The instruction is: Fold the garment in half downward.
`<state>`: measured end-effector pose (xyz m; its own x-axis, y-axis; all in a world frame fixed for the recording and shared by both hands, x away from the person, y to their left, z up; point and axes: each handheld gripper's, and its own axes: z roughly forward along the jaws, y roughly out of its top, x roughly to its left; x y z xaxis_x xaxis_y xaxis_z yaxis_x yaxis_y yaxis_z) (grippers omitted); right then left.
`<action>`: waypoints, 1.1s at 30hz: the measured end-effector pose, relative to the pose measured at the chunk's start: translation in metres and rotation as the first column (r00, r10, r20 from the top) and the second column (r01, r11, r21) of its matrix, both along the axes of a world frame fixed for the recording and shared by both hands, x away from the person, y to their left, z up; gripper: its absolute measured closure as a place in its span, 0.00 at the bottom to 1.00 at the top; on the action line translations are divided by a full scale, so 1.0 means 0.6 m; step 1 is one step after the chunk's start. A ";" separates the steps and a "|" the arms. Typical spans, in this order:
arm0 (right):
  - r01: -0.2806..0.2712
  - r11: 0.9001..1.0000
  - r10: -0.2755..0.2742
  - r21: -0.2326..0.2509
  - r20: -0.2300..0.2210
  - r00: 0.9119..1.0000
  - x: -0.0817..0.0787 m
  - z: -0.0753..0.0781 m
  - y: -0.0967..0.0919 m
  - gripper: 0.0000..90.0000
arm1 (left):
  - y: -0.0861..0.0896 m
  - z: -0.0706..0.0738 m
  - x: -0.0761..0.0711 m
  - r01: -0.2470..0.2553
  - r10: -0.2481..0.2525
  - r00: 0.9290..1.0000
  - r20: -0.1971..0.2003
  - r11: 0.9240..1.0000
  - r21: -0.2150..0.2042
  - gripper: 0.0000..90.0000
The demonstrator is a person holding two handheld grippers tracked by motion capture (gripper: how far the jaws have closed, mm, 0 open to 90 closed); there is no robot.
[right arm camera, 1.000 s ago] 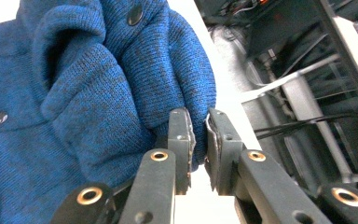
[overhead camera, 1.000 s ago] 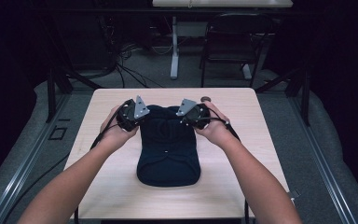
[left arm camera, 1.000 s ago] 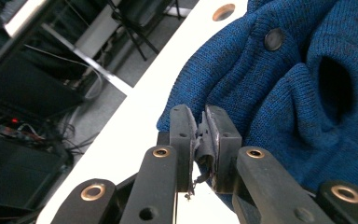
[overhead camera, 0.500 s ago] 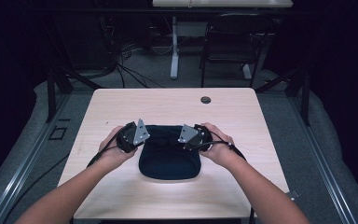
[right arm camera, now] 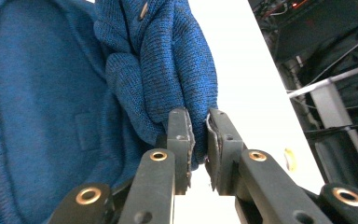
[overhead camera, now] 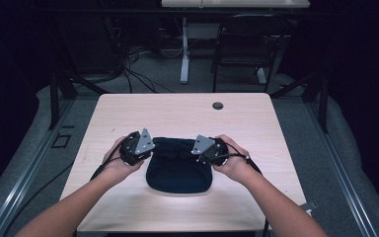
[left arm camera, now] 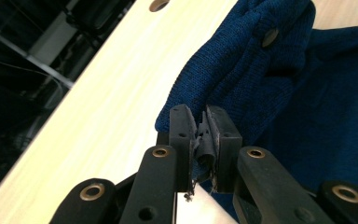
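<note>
- Coming in from the near edge of the tabletop [overhead camera: 128,108], the person's left hand [overhead camera: 116,165] holds the left gripper [overhead camera: 150,148] left of the middle, its grey three-cornered plate facing up.
- In the left gripper view, the left gripper [left arm camera: 201,140] has its jaws closed almost fully on a thin bunched fold of a dark blue knitted garment [left arm camera: 270,93]; the cloth fills the narrow gap between the pads, and above them the knit bulges up in a thick roll.
- A small pale button [left arm camera: 270,37] sits on that roll, near the top of the left gripper view.
- The garment [overhead camera: 177,170] lies folded into a compact rounded bundle on the near half of the tabletop, midway between its left and right edges and between the two grippers, its far edge gathered between them.
- In the right gripper view, the right gripper [right arm camera: 199,149] pinches the garment [right arm camera: 51,116] likewise: jaws nearly together, a fold of the knit squeezed between them.
- The right hand [overhead camera: 234,165] holds the right gripper [overhead camera: 195,148] just right of the bundle.
- A small dark round fitting [overhead camera: 217,105] sits in the tabletop near the far edge, right of centre, well apart from the garment.
</note>
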<state>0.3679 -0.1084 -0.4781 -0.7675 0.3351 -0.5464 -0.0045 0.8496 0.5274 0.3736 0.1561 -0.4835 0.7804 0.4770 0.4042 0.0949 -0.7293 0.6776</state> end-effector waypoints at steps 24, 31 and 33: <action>0.018 1.000 -0.020 -0.014 -0.171 0.985 -0.047 -0.030 0.011 0.87 | 0.012 -0.048 -0.041 0.026 -0.031 0.989 -0.148 0.999 -0.034 0.90; 0.029 0.999 -0.022 0.033 -0.200 0.979 -0.062 -0.052 0.009 0.87 | 0.013 -0.066 -0.052 0.032 -0.038 0.984 -0.176 0.999 -0.037 0.89; 0.027 0.999 -0.020 0.034 -0.204 0.979 -0.065 -0.056 0.008 0.87 | 0.012 -0.071 -0.054 0.034 -0.041 0.982 -0.186 0.998 -0.044 0.89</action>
<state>0.3287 -0.1033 -0.5116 -0.8532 0.3708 -0.3668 0.1256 0.8286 0.5456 0.3412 0.1636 -0.5260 0.8579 0.4589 0.2309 0.1956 -0.7074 0.6792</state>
